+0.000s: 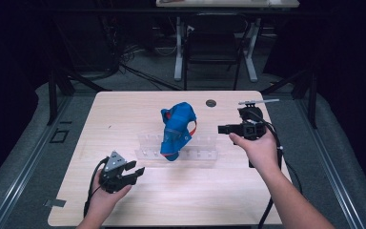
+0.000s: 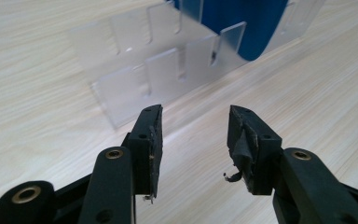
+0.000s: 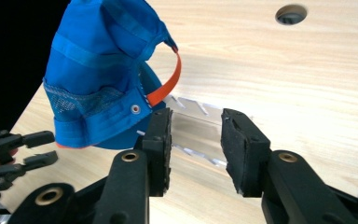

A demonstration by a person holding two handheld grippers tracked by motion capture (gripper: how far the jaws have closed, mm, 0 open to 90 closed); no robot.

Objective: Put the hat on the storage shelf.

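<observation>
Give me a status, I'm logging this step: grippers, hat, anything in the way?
Left gripper open, nothing between jaws. Right gripper open, off the blue hat. Hat propped in clear acrylic rack. Nothing between grippers and hat.

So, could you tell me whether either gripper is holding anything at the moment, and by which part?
Nothing is held. The left gripper and right gripper are both open and clear of the blue hat.
</observation>
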